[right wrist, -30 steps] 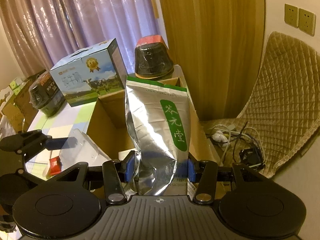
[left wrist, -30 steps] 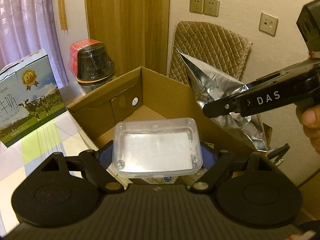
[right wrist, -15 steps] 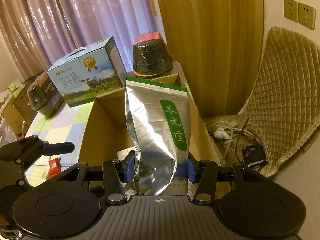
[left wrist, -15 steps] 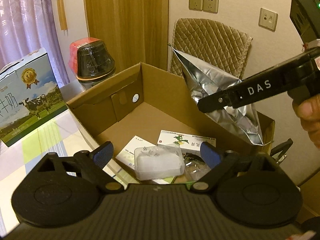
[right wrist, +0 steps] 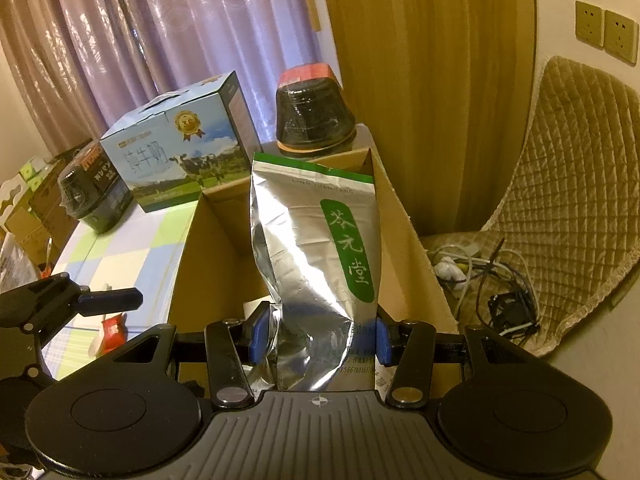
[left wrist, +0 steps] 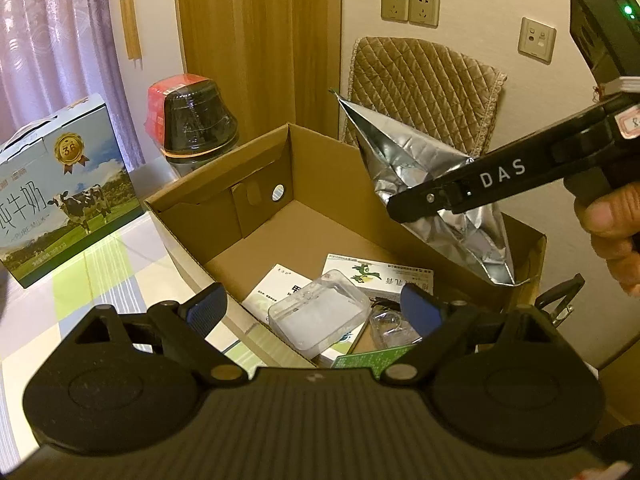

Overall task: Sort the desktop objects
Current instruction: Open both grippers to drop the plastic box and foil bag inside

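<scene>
Down in the brown cardboard box [left wrist: 304, 236], the clear plastic case [left wrist: 319, 316] now lies on some cartons: the left gripper [left wrist: 312, 306] has spread open and let go. Right gripper [right wrist: 318, 336] (hovering over the box) still clamps the silver foil pouch [right wrist: 316, 248], probably next in.

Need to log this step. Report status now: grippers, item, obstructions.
Left gripper open, empty, above cardboard box. Right gripper shut on silver foil pouch, over box. Clear plastic case lies in box. Nothing blocking the drop.
</scene>
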{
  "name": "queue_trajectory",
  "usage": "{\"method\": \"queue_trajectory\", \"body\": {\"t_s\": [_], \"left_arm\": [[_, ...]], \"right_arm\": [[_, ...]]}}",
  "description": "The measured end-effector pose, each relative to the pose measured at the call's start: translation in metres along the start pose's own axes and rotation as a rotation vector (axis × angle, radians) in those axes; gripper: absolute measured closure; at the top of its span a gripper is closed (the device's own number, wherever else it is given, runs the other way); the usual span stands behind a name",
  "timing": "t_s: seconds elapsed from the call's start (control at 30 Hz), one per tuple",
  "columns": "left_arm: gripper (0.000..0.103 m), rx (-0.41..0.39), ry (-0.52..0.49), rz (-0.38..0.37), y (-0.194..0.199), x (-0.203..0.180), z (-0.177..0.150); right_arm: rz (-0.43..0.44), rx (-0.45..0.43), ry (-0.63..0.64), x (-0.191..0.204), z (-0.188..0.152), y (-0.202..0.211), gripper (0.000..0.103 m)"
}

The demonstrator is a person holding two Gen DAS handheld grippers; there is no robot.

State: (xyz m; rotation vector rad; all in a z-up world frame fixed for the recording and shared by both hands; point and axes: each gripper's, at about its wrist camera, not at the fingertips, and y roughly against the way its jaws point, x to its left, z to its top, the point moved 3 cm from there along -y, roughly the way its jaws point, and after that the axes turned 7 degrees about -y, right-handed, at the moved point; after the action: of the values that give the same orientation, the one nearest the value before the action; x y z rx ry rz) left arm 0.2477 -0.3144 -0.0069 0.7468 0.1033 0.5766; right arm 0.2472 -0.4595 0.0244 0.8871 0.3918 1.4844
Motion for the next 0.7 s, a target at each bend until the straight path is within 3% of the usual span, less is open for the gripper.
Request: {"method": "queue_trajectory", "body": {"t_s": [0.33,0.37,0.43,0.7], "left_arm": [[0.012,-0.002,0.016,0.005,0.002,0.005,-0.003],[0.012,-0.001,0.020,0.006,0.003,0.005,-0.004],[0.012,0.001,0.024,0.010,0.004,0.007,-0.007],[0.012,0.006,0.043,0.023,0.012,0.011,-0.018]], "right_arm": [[0.013,-0.019,0.001,0.006,0.005,-0.002,0.055],[0.015,-0.028,0.005,0.007,0.006,-0.001,0.052],[0.011,-0.060,0.008,0.008,0.008,0.002,0.031],[0.011,-0.110,-0.024,0.005,0.011,0.011,0.030]]}}
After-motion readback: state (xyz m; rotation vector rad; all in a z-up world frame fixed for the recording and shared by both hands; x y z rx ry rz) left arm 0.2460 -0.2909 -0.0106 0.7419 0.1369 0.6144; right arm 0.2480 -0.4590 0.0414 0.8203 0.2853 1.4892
